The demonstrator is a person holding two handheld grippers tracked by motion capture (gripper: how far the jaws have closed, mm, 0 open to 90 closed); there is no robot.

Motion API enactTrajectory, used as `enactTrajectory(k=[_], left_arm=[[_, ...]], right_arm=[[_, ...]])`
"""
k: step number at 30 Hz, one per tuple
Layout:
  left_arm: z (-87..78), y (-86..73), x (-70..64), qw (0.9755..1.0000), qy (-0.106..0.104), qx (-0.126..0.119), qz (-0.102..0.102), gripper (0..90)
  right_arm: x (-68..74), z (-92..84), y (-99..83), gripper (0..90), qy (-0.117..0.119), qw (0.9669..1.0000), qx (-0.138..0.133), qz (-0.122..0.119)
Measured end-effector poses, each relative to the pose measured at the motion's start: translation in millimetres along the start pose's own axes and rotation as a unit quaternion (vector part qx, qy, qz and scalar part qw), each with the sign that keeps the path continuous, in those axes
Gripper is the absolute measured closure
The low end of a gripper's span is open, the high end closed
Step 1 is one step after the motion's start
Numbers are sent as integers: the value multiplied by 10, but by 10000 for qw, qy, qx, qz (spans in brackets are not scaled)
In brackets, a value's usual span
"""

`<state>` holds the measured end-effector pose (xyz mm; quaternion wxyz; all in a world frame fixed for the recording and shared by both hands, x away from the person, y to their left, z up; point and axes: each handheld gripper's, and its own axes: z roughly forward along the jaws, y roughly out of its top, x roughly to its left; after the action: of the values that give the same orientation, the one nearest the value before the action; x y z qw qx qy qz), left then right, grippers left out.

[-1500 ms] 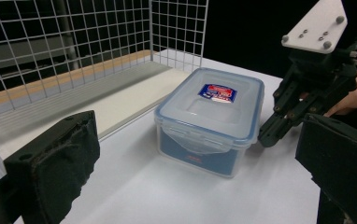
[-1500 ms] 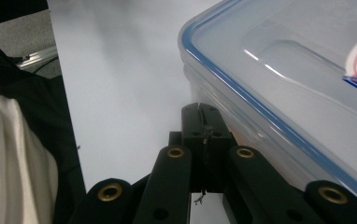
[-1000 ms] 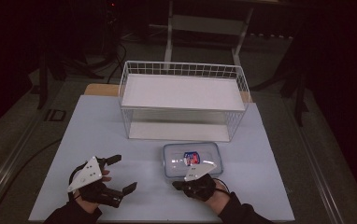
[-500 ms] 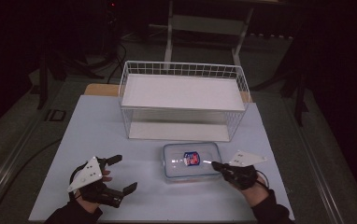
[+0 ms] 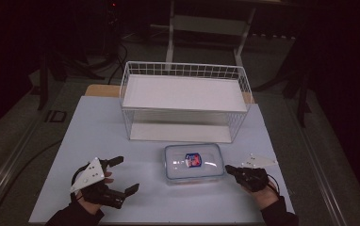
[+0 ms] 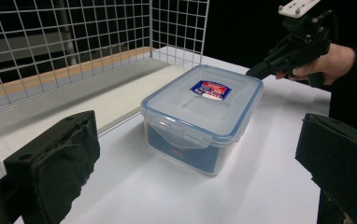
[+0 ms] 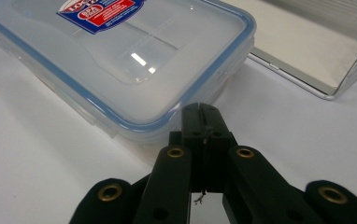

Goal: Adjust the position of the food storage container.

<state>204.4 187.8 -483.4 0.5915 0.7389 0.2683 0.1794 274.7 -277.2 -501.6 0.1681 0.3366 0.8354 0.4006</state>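
Nearest, two claws are resting over the pale counter (image 5: 121,141): the left claw (image 5: 121,175) is standing spread and empty, the right claw (image 5: 228,169) is sitting pressed together, tip just beside the container's right edge. Between them one clear lidded container (image 5: 193,163) with a blue seal is lying, wearing a red-and-blue label (image 5: 193,159) with unreadable writing. Beyond, one white wire basket (image 5: 185,101) is standing before a dark room.

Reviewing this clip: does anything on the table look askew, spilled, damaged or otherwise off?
Nothing stands out. The lidded plastic container sits flat and closed on the table in front of the wire basket, which stands upright. No spill or damage shows. The right gripper, jaws shut, sits beside the container's edge; the left gripper is open.
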Motion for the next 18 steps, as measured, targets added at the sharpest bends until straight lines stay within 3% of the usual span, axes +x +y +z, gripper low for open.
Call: enactTrajectory(k=[2, 18], left_arm=[[2, -2, 5, 10000, 5, 10, 1, 0], [13, 1, -7, 10000, 2, 48, 3, 0]], right_arm=[[-4, 2, -4, 900, 25, 10000, -37, 84], [164, 45, 14, 900, 290, 9996, -72, -8]])
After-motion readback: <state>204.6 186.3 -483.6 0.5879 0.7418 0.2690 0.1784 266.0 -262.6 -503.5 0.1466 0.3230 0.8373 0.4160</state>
